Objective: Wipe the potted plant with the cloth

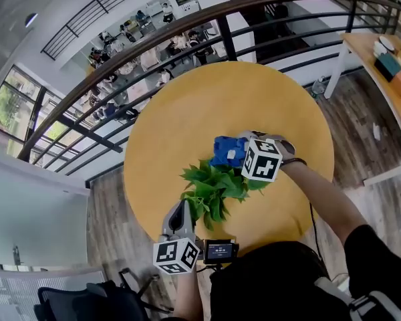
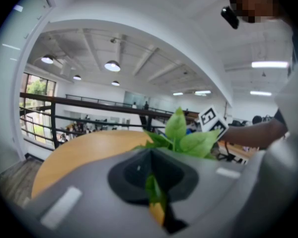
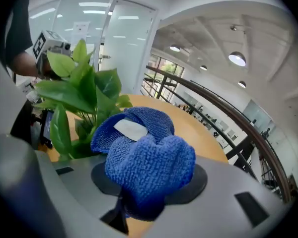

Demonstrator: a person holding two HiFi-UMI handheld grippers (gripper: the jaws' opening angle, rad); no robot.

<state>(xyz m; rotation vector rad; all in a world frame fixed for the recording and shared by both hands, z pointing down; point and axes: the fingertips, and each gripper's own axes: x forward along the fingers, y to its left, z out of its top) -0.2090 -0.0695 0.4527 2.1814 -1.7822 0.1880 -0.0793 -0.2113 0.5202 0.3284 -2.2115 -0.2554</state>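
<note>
Currently, left gripper (image 1: pixel 184 209): shut upon a leaf (image 2: pixel 154 191) at the 7 o'clock edge of the potted plant (image 1: pixel 214 182).
right gripper (image 1: pixel 240 154): clamped on the bunched blue cloth (image 3: pixel 149 167).
potted plant: set on the yellow table (image 1: pixel 187 112), toward 6 o'clock.
bearing: foliage is found at 7 o'clock from the cloth, just beside it.
nearer for wiping: right gripper, as judged.

Round yellow table (image 1: pixel 187 116) beside black railing (image 1: pixel 226 42); perhaps a desk (image 1: pixel 367 52) at right.
</note>
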